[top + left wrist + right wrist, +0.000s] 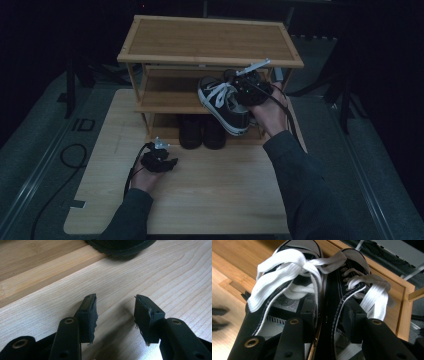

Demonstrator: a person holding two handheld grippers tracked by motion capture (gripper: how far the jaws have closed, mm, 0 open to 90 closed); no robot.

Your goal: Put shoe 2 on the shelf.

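Right gripper [328,315] jaws pinch both black canvas sneakers [294,290] by inner collars, one jaw inside each. Probably shelving on wooden rack [210,40]: keep level. Left gripper [115,315] jaws open, empty.

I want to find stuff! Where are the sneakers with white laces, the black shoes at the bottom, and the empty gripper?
sneakers [225,102]: high view, side of the near sneaker.
black shoes [202,132]: high view, between their toes.
left gripper [115,312]: left gripper view, gap between open jaws.

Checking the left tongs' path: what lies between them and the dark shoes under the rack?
Bare tabletop, per the high view, from left tongs to dark shoes.
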